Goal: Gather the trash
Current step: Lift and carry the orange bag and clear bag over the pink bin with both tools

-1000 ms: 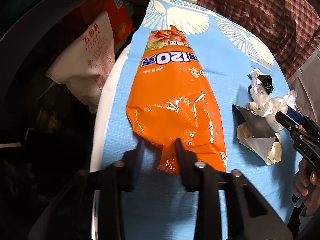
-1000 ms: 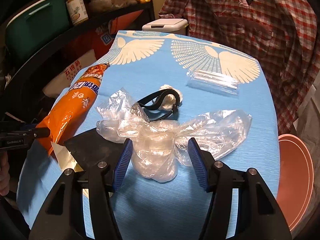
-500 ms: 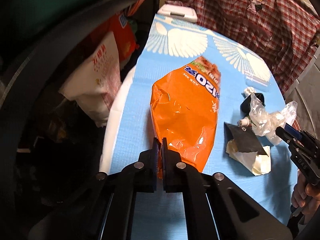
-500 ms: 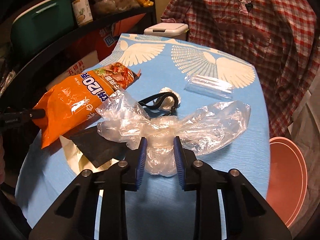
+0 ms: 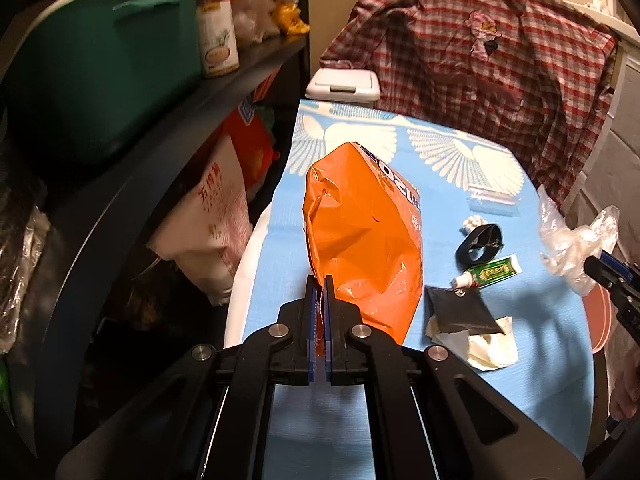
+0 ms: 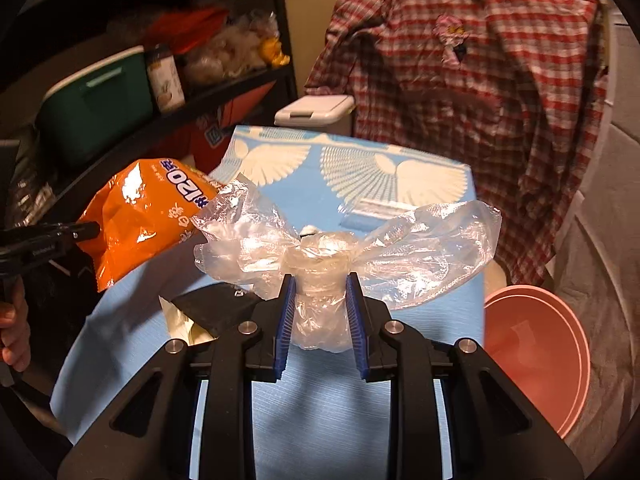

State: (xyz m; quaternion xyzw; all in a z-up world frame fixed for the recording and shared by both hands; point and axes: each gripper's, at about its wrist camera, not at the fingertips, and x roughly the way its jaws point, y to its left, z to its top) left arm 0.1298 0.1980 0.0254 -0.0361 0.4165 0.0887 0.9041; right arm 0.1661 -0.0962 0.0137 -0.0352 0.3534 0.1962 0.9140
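Bag (image 5: 364, 240) pinched at its edge in your left gripper (image 5: 319, 292), jaws closed; your right gripper (image 6: 320, 300) clamped plastic wrap (image 6: 320, 248), at 3 o'clock of bag.

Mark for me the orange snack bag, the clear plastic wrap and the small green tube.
orange snack bag (image 5: 364, 240): left wrist view, middle of its crinkled orange face.
clear plastic wrap (image 6: 320, 276): right wrist view, bunched middle between the right gripper's pads.
small green tube (image 5: 491, 271): left wrist view, green label on its body.
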